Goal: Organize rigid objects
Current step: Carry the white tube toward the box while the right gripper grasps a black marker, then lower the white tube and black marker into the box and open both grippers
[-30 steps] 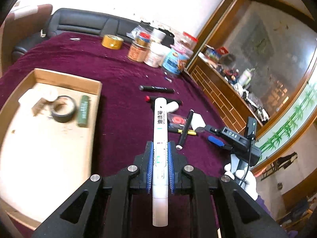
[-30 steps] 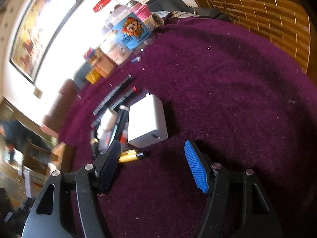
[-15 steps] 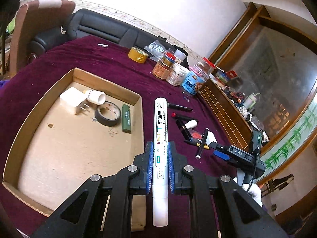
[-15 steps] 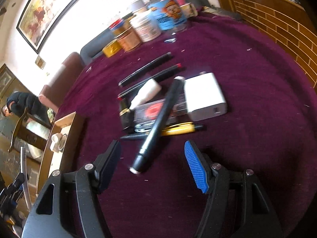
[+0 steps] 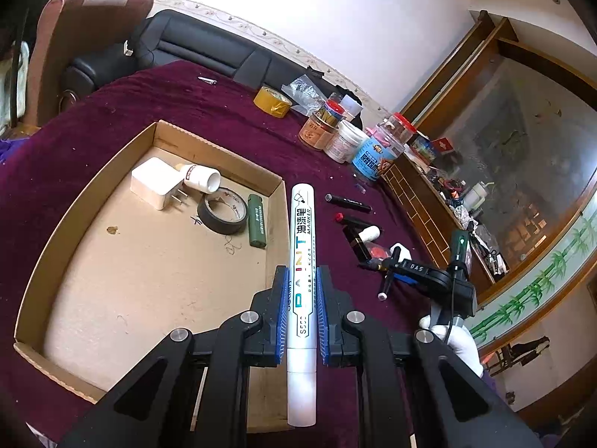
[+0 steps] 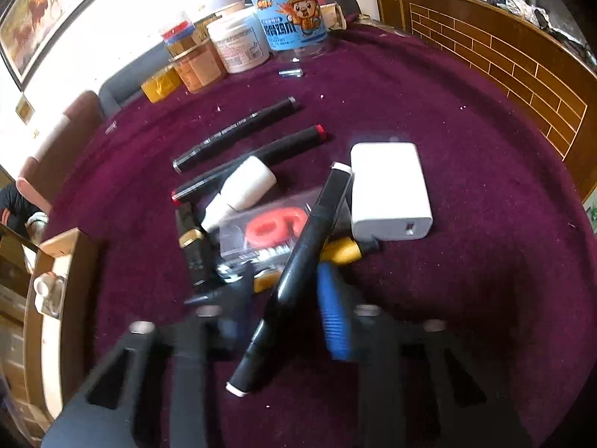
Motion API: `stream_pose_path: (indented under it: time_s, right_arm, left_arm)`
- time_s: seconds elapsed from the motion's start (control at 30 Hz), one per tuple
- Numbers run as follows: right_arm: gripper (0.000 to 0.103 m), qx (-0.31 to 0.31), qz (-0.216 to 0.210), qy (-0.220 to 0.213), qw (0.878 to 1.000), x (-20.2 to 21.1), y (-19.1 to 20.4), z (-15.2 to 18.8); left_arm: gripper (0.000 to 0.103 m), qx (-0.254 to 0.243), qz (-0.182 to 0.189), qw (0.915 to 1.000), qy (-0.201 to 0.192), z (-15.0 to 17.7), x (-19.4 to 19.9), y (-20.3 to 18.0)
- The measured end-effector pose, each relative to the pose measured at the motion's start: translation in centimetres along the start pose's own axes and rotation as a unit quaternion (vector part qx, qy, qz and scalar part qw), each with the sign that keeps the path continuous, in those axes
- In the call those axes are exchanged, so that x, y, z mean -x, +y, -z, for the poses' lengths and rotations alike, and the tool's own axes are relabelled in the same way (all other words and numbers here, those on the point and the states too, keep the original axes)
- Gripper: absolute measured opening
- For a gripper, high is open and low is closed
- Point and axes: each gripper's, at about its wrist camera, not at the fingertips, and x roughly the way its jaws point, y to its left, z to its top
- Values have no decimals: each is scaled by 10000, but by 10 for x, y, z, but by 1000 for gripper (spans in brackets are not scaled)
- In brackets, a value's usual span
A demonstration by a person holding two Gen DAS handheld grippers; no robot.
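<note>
Left tool (image 5: pixel 302 300) — pads clamped on white paint marker (image 5: pixel 303 261), held over the cardboard box (image 5: pixel 274 231) right wall; carry it inward, lay it beside the green lighter (image 5: pixel 256 226). Right tool (image 6: pixel 283 298) — blurred, straddling a black marker (image 6: pixel 298 261); grip uncertain.

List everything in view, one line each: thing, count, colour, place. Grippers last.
paint marker: 1, white, clamped in left gripper above box edge
cardboard box: 1, tan, on cloth
box contents: white charger, white tube, black tape roll, green lighter
black markers: 3; two lying on cloth, one between right gripper's fingers
white charger: 1, beside pile
white bottle: 1, in pile
jars: several, far edge
yellow tape: 1, far edge
left gripper: shut
right gripper: blurred, around a black marker
</note>
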Motion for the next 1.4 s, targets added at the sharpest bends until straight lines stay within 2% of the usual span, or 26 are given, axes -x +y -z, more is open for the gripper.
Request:
stream_pose_path:
  time_s: [0.1, 0.17, 0.27, 0.4, 0.57, 0.77, 1.03, 1.2, 1.33, 1.4]
  right_arm:
    - [16, -243, -279, 12, 9993, 2, -10, 3]
    - [12, -430, -619, 41, 9971, 4, -18, 4]
    - [12, -663, -1091, 77, 9918, 11, -30, 8]
    - [12, -781, -1452, 87, 9863, 23, -33, 15]
    - [12, -819, -1974, 222, 9767, 33, -23, 21]
    - [12, -499, -2509, 471, 9656, 39, 17, 28]
    - [13, -46, -2995, 984, 9490, 30, 85, 42]
    - [13, 267, -3168, 1285, 9394, 25, 127, 54]
    - [13, 615, -3225, 1438, 9336, 20, 164, 61]
    - [13, 823, -3205, 1499, 9317, 15, 183, 64]
  left_arm:
    - [11, 5, -42, 10000, -4, 0, 1, -1]
    - [11, 16, -77, 10000, 5, 0, 2, 1]
    - [11, 87, -139, 9999, 26, 0, 3, 6]
    - [11, 252, -270, 9993, 59, 1, 4, 18]
    - [11, 453, -611, 9969, 205, 0, 1, 38]
    - [11, 609, -1146, 9897, 611, -13, -19, 65]
    - [11, 762, -1547, 9779, 1184, -24, -56, 94]
    - [12, 761, -1742, 9746, 1183, -33, -62, 100]
    - [16, 691, -1592, 9795, 1025, -35, -50, 94]
    - [22, 629, -1537, 9823, 868, -35, -39, 88]
